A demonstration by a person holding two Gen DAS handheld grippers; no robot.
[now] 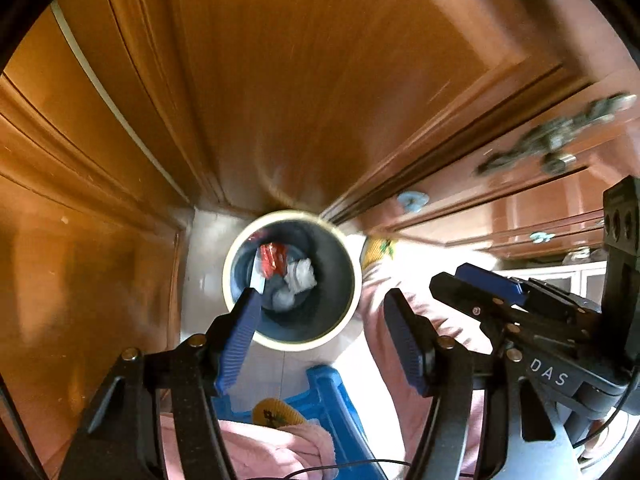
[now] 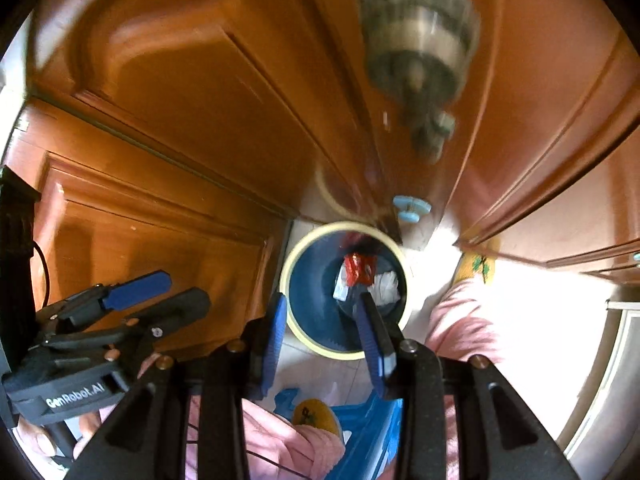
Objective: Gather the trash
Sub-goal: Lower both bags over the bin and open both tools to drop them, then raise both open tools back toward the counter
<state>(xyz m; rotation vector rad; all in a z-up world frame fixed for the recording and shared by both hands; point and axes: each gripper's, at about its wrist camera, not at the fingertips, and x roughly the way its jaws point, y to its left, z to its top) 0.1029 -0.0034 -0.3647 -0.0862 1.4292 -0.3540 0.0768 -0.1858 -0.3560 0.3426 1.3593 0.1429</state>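
Both grippers point down at a round bin (image 1: 290,280) on the pale floor, next to brown wooden doors (image 1: 280,80). The left gripper (image 1: 320,312) has its two blue fingers (image 1: 236,344) spread apart, and nothing is between them. The bin sits right past its tips. The right gripper (image 2: 322,320) is also open, but not as wide, and it holds nothing too. The bin (image 2: 344,292) is just ahead of its fingers as well. Inside the bin lies the trash: a red wrapper (image 1: 272,258) and some crumpled white paper (image 1: 300,276). The right view shows the same red wrapper (image 2: 360,268) beside the white paper (image 2: 386,286). Below the grippers are pink clothes (image 1: 256,448), a yellow slipper (image 2: 316,414) and a blue stool (image 1: 332,404). Each gripper is beside the other, close but not touching.
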